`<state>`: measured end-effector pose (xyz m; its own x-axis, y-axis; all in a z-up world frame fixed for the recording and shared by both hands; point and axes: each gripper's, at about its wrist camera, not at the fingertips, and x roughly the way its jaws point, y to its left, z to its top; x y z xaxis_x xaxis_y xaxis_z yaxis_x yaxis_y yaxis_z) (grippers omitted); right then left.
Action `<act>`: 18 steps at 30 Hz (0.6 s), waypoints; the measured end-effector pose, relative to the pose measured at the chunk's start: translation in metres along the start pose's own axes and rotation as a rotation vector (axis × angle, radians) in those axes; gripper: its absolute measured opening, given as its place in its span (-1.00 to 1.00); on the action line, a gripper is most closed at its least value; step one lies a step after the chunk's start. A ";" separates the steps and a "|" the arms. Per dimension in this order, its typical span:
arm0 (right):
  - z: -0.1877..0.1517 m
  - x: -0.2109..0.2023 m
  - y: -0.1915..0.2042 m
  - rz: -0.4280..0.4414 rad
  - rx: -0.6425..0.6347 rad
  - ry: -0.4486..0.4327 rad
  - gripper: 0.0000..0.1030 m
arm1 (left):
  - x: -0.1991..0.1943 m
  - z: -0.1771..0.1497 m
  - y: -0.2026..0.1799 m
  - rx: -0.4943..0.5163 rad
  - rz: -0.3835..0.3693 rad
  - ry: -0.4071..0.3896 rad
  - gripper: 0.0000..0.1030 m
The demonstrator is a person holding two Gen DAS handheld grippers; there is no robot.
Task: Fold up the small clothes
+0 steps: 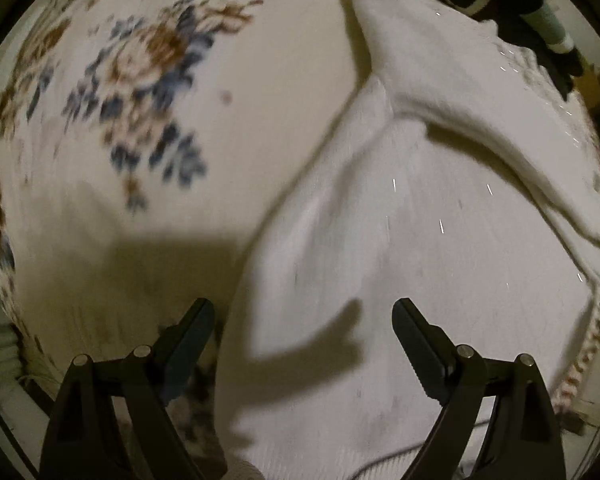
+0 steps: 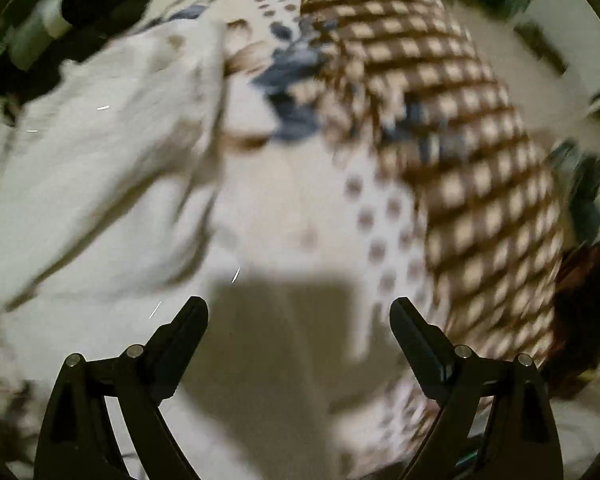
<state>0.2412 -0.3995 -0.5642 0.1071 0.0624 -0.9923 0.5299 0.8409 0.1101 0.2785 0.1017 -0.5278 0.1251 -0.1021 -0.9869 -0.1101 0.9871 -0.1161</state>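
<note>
A floral blanket (image 1: 132, 80) in blue and brown covered the surface. On it lay a white garment (image 1: 400, 260), rumpled, with dark clothes (image 1: 512, 4) piled at its far edge.

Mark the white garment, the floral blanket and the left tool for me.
white garment (image 1: 400, 240): left wrist view, on its flat middle panel.
floral blanket (image 1: 148, 64): left wrist view, on the blue-brown flower.
left tool (image 1: 303, 312): left wrist view, midway between the open fingertips.

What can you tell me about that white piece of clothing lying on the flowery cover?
The white garment looks like soft knit fabric with tiny glinting flecks. It lies rumpled on the floral blanket, one long flap folded over its upper part. The left hand-held gripper hovers open above its near end; nothing grips it. Motion blur hides finer detail.
</note>
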 end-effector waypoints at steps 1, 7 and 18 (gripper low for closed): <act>-0.006 -0.004 -0.005 0.039 0.014 0.017 0.82 | -0.004 -0.013 0.004 0.009 -0.012 0.008 0.76; -0.097 0.011 -0.031 0.154 0.034 0.175 0.82 | 0.003 -0.077 0.018 0.053 -0.007 0.075 0.76; -0.190 0.081 -0.047 0.180 -0.002 0.272 0.82 | 0.038 -0.143 0.015 0.005 0.004 0.042 0.34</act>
<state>0.0653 -0.3324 -0.6608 -0.0303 0.3514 -0.9357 0.5211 0.8044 0.2852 0.1410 0.0948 -0.5830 0.0832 -0.1034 -0.9912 -0.1054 0.9881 -0.1119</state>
